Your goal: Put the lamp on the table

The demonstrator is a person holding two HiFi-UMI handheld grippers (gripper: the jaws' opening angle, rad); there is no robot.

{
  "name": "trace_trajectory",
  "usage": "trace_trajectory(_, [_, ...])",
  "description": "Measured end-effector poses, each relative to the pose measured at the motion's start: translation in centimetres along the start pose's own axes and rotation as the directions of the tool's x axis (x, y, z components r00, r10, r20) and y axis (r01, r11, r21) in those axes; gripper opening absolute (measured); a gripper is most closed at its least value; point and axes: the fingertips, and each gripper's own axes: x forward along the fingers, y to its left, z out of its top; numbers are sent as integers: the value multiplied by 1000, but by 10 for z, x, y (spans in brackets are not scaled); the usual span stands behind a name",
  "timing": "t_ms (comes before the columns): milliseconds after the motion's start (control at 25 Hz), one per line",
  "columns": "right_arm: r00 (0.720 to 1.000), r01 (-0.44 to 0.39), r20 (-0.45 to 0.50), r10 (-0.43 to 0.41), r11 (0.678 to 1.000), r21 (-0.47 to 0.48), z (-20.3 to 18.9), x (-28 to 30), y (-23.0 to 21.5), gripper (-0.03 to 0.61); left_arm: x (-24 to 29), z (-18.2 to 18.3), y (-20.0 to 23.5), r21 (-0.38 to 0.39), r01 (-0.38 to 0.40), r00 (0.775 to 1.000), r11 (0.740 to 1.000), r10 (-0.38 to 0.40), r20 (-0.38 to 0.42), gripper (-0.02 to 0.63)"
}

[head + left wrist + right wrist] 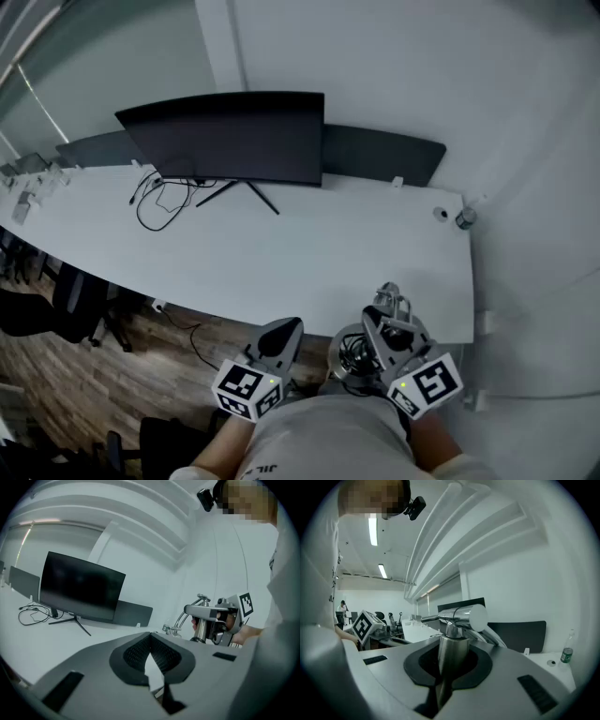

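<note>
Right fingers (480, 666) grip the lamp (451, 654) near the white table (309, 255).

**Fig. – Materials & surface finishes**

Lamp (461, 616): stem & head are showing polished metal, glossy, w/ mirror-like reflections. Right gripper (449, 652) & left gripper (150, 639): shells are presenting smooth matt grey plastic. The left one's pads (166, 656) are looking black w/ a fine ribbed texture. Table (309, 253): top is appearing smooth, matt, white. Monitor (230, 136): casing & screen are reading as black, dull, w/ faint sheen. Floor (84, 375): is displaying brown wood-grain planks. Bottle (566, 654): is looking like clear plastic w/ green label.
</note>
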Motion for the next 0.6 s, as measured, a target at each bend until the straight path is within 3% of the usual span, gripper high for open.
trace_trajectory(600, [1000,-17,-7,17,1000,20,-2,2,-7,37,5,-3,-3,-7,-10,1000,1000,10,-8,-3])
